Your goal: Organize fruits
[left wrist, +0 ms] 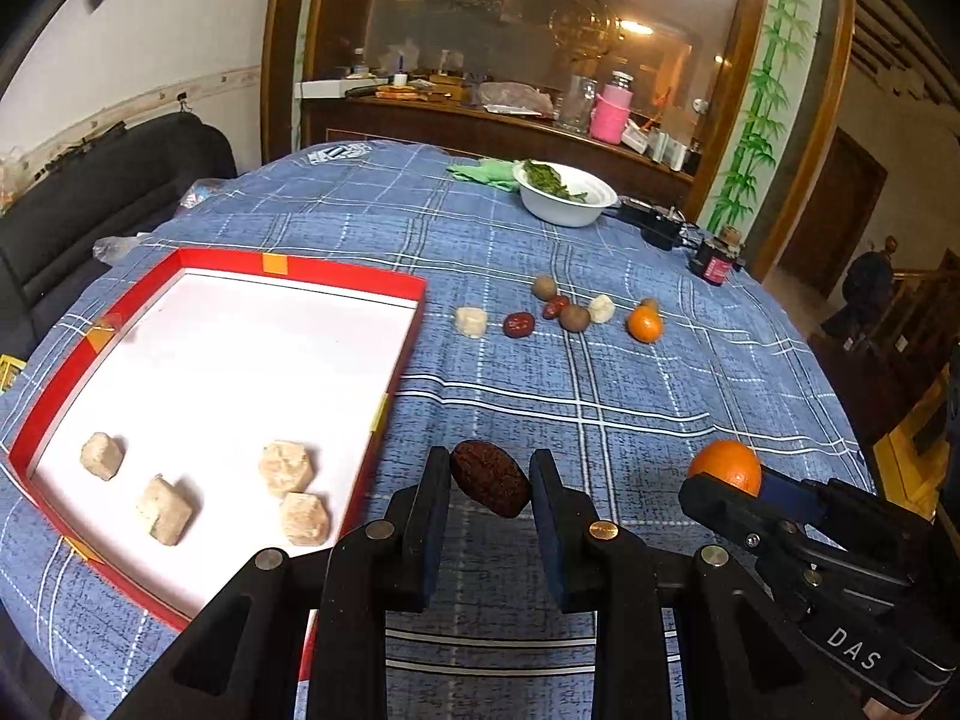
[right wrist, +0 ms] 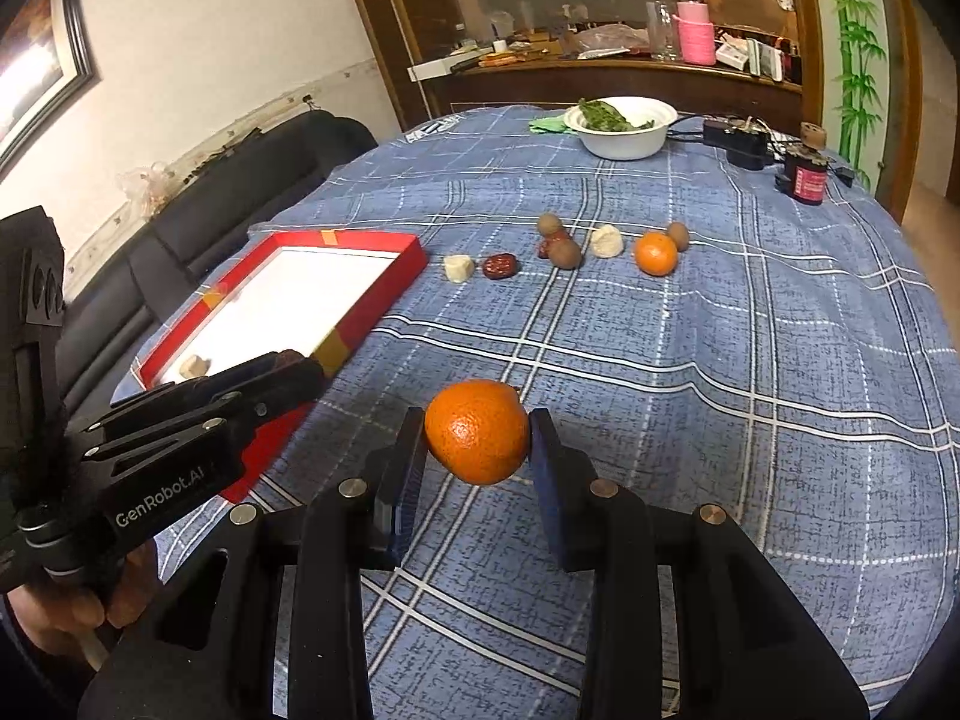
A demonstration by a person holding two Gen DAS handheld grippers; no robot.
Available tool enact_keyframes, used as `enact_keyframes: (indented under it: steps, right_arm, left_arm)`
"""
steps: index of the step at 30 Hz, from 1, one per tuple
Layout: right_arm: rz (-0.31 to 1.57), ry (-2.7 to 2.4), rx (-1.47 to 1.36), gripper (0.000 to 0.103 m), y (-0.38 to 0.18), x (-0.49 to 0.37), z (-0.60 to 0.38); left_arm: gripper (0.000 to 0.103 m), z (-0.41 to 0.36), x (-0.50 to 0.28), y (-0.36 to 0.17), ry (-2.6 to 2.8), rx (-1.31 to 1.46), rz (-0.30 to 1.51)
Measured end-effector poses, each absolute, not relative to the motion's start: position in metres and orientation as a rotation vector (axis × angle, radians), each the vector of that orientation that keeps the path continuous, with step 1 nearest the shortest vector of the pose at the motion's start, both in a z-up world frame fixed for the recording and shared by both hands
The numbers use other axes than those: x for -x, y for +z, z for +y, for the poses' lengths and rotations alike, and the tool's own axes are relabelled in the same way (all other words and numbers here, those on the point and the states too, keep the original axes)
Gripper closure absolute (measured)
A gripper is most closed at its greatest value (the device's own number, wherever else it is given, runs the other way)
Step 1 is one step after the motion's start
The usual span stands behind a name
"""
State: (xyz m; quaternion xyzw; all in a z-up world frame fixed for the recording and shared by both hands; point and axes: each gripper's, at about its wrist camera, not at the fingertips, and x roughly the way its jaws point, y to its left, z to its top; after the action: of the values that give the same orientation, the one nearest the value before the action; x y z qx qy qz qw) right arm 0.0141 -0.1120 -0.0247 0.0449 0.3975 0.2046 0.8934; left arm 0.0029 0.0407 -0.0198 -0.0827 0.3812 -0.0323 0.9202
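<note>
Tray: red-walled tray (left wrist: 336, 276) with a white floor, on the table's left side, near edge toward the cameras.
Contents in tray: four pale beige blocks (left wrist: 285, 467), grouped at its near end; no other kind of item visible inside.
Left claw: left claw (left wrist: 489, 483) clamps a dark red date (left wrist: 489, 486) between its pads, lifted off the cloth just beside the tray's right wall.
Right claw: right claw (right wrist: 477, 435) grips an orange (right wrist: 477, 431), held clear above the table, to the right of the left claw.
Loose on table: second orange (right wrist: 656, 253); wrinkled red date (right wrist: 500, 266); two pale blocks (right wrist: 457, 269); three brownish round fruits (right wrist: 567, 253), with a small red one among them. All lie in a loose row across the table's middle, beyond the tray's far right corner.
Non-task items: white bowl (right wrist: 624, 138) with greens, at the far edge.
Progress: early to middle. One kind appears sorted in part; two pieces are in transit.
Remaining: both carried fruits need placing, then roughly nine loose pieces.
</note>
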Motion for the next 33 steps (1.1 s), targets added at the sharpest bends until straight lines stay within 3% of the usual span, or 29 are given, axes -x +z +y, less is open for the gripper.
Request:
enact_keyframes:
  steps: [33]
  right_arm:
    - [0.804,0.573,0.016,0.07,-0.009,-0.041,-0.02]
  left_arm:
    - [0.077,0.171,-0.014,-0.025,0.229,0.314,0.742]
